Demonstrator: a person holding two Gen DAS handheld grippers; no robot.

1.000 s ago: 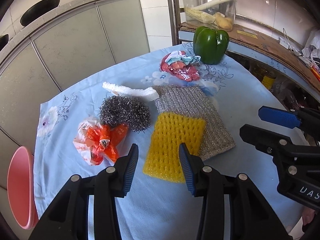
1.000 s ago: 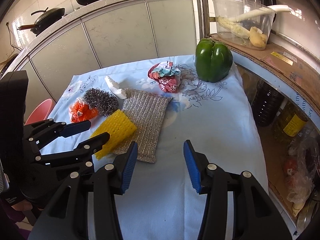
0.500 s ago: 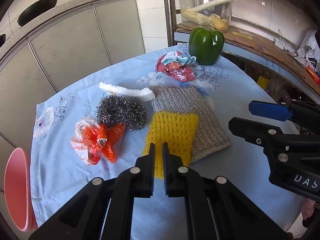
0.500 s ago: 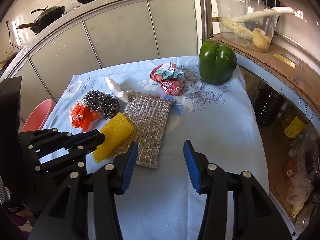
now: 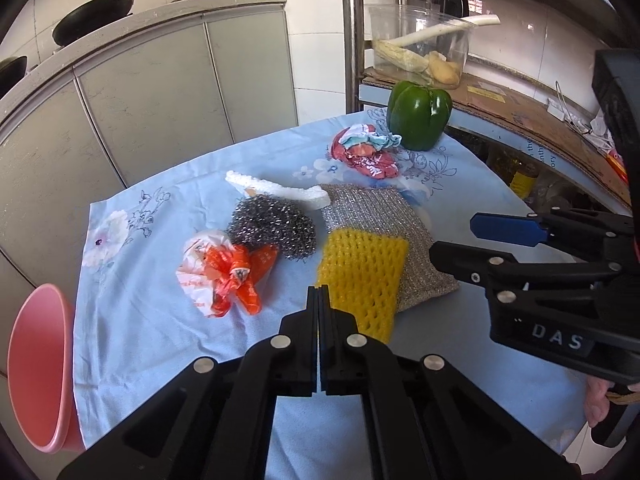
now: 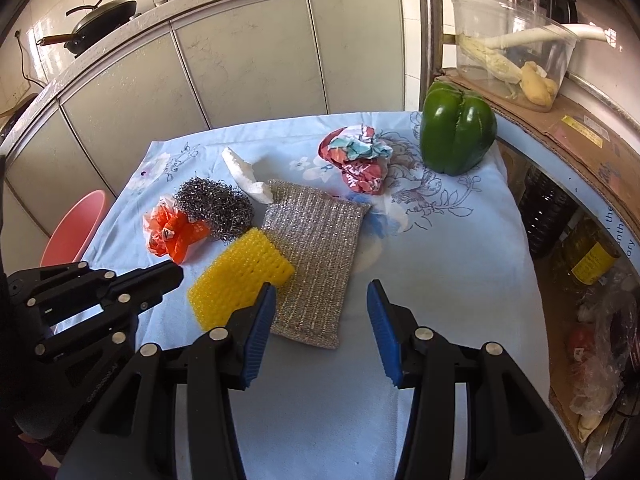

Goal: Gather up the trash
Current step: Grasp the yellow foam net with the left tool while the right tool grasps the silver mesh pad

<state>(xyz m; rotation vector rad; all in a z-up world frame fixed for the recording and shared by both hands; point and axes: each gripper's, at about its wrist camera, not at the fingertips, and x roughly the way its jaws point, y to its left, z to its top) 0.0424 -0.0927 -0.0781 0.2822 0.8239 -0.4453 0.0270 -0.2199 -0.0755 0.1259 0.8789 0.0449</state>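
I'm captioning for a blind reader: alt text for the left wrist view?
A shut hand-held gripper hovers over a blue floral tablecloth strewn with a yellow sponge, steel wool, crumpled orange wrapper and a green pepper.

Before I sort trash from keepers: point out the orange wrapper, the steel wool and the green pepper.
orange wrapper [image 5: 236, 276], left wrist view, knotted middle
steel wool [image 5: 272, 228], left wrist view, centre
green pepper [image 6: 458, 132], right wrist view, front
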